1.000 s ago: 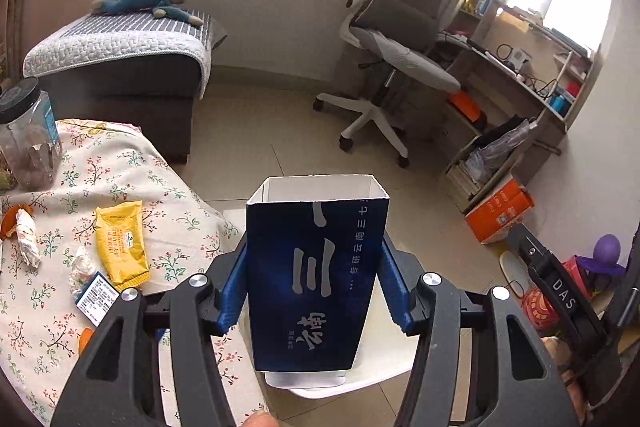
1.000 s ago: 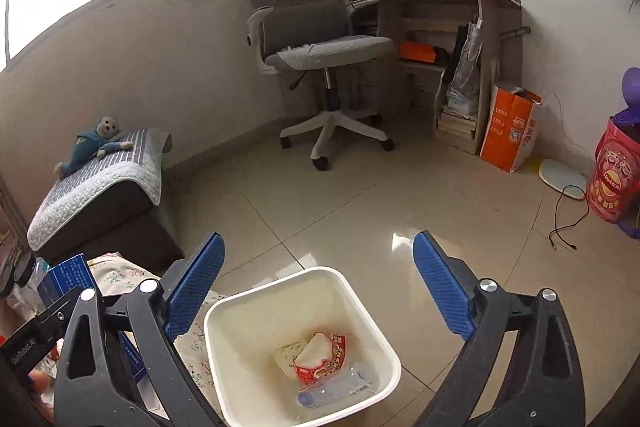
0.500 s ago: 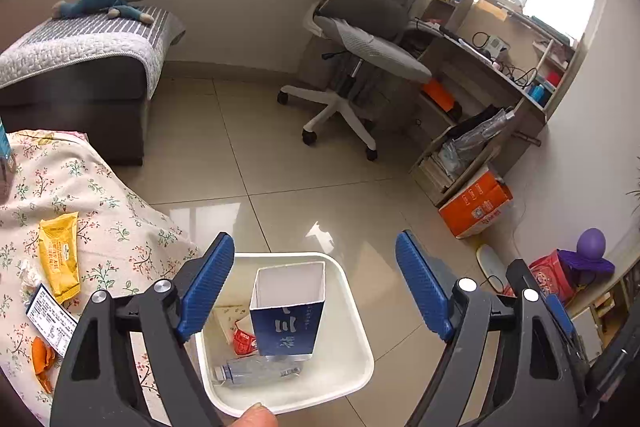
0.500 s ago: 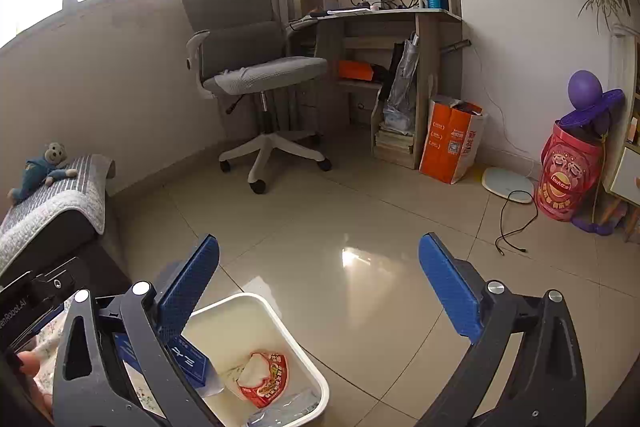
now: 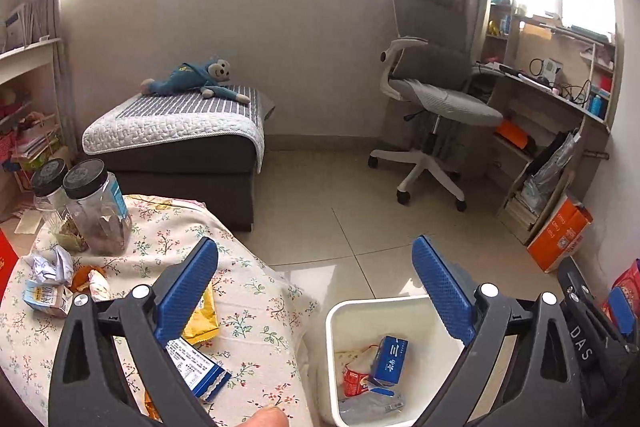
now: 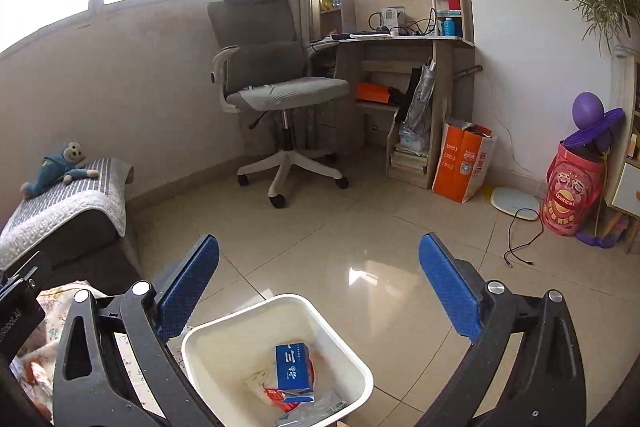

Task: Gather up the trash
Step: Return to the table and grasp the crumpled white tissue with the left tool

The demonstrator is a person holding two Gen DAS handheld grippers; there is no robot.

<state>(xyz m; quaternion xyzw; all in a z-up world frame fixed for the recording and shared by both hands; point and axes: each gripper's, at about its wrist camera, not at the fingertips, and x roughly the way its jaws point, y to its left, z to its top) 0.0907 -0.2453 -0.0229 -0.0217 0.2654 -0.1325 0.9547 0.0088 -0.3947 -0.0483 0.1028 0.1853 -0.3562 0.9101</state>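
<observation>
Hand-held gripper (image 5: 314, 281) — black frame, blue ribbed pads (image 5: 188, 283).

The bench (image 5: 256, 311) wears a floral cloth. Beside the left fingers (image 5: 188, 279) lie a yellow packet (image 5: 202, 319) and a blue-edged label card (image 5: 198, 373). Further left sit crumpled paper (image 5: 52, 265), a small carton (image 5: 44, 299) and two black-lidded jars (image 5: 96, 207). On the tiled floor (image 6: 400, 267), between the fingers, stands a white bin (image 6: 224, 343).
</observation>
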